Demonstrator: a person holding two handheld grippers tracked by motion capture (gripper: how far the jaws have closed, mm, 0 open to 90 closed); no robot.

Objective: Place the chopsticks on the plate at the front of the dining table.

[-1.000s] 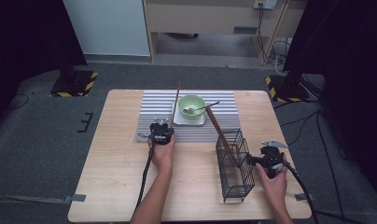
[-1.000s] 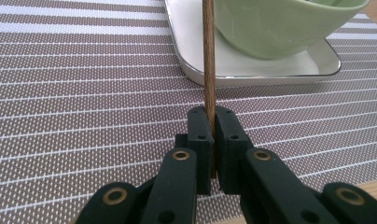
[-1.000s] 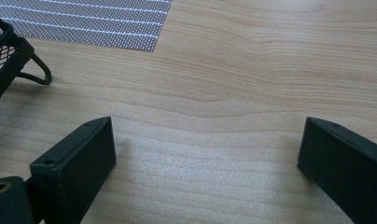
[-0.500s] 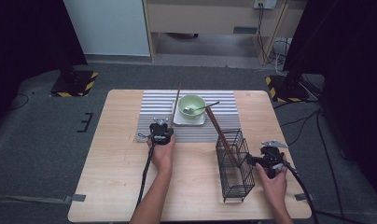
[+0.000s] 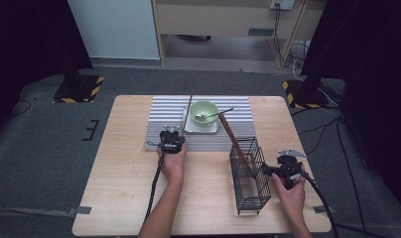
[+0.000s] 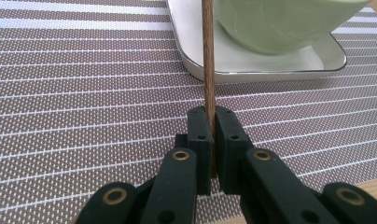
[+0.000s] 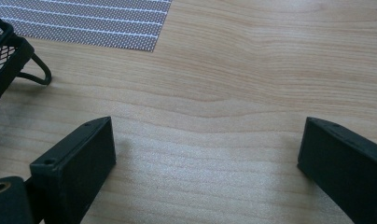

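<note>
My left gripper (image 6: 212, 122) (image 5: 172, 134) is shut on the near end of a thin brown chopstick (image 6: 207, 60) (image 5: 188, 111), low over the striped placemat (image 5: 238, 136). The chopstick runs away from me along the left side of the white tray (image 6: 270, 65) that carries a pale green bowl (image 5: 204, 110) with a spoon (image 5: 216, 115) in it. A second chopstick (image 5: 233, 139) leans inside the black wire basket (image 5: 250, 173). To the right of that basket my right gripper (image 7: 205, 154) (image 5: 270, 170) rests open over bare wood, nothing between its fingers.
The wooden table (image 5: 119, 163) has free room at the left and front. A corner of the wire basket (image 7: 9, 56) sits close to the right gripper's left jaw. Cables trail from both grippers toward the table's front edge. Dark floor surrounds the table.
</note>
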